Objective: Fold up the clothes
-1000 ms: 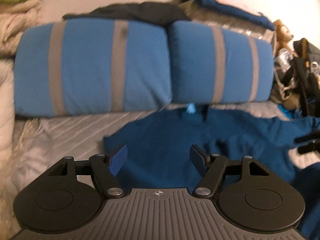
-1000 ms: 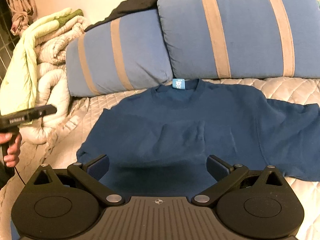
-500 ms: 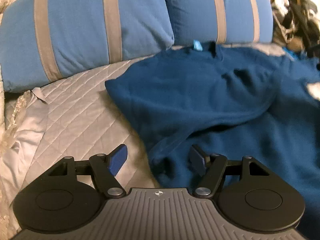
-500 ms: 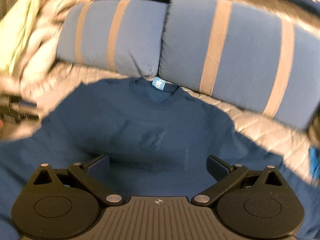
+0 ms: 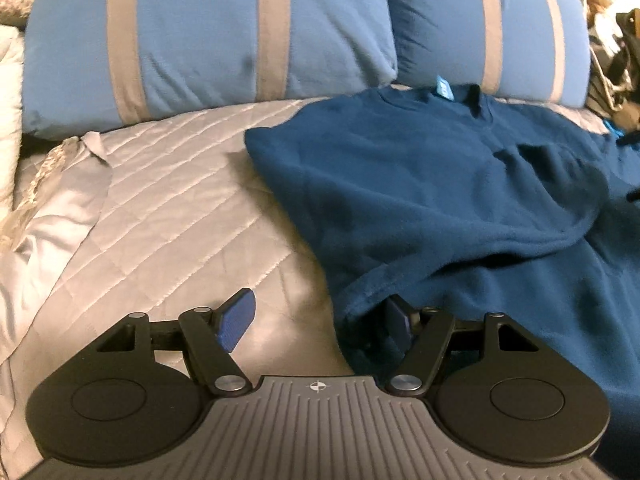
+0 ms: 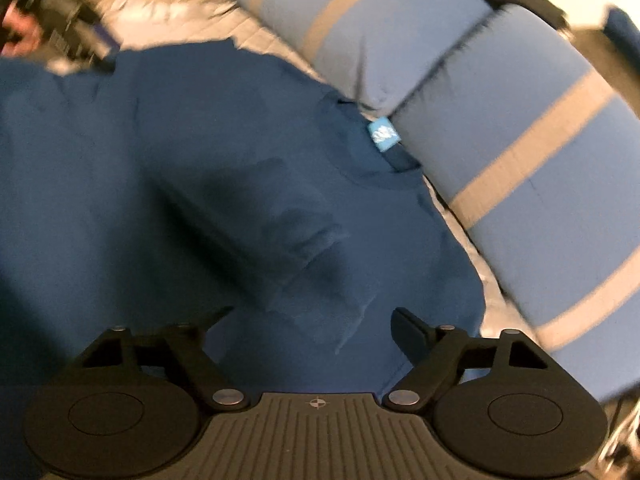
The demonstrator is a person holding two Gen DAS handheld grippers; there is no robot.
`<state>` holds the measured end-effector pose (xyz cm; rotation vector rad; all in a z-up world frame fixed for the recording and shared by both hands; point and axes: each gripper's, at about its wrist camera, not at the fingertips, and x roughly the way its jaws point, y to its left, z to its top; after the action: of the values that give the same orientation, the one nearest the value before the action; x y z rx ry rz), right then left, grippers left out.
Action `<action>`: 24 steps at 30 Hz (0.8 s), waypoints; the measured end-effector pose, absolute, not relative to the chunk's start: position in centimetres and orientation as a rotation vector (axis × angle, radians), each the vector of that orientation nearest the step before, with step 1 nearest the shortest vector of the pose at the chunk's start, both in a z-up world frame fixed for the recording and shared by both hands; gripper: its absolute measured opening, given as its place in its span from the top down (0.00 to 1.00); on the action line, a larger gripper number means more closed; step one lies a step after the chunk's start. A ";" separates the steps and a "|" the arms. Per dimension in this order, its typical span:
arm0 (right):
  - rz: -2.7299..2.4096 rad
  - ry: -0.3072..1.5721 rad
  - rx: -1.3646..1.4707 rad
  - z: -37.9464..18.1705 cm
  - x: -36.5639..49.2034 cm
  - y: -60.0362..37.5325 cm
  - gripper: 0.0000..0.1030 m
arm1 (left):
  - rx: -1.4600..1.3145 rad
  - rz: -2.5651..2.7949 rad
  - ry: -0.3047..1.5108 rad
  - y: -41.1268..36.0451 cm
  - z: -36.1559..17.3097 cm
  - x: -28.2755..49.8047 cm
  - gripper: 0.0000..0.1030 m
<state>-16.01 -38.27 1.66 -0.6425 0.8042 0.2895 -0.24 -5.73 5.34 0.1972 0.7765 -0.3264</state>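
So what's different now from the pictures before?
The left gripper dropped toward the blue shirt, now at its folded sleeve cuff, jaws open as before. The right gripper rolled sideways and came closer over the shirt; its jaws have just been closing a little, gripping nothing. The shirt and the striped pillows stayed put on the quilt.

- Open quilted bed cover left of the navy sweatshirt, nothing lying there.
- Two striped blue pillows walling off the far side, touching the sweatshirt's collar.
- Rumpled blankets crowding the left edge.
- Clutter of bags blocking the far right corner.
- Sweatshirt's folded-over sleeve hem bunched right at the left hand-held gripper.
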 end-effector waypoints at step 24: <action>0.243 0.730 -1.049 2.4 -18.4 -34.9 0.78 | 0.166 -0.327 0.797 -5.9 5.6 -0.5 0.48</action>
<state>-18.45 -34.95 2.39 -1.0488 0.7303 0.2428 -0.51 -5.89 5.57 0.1665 0.7970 -0.3269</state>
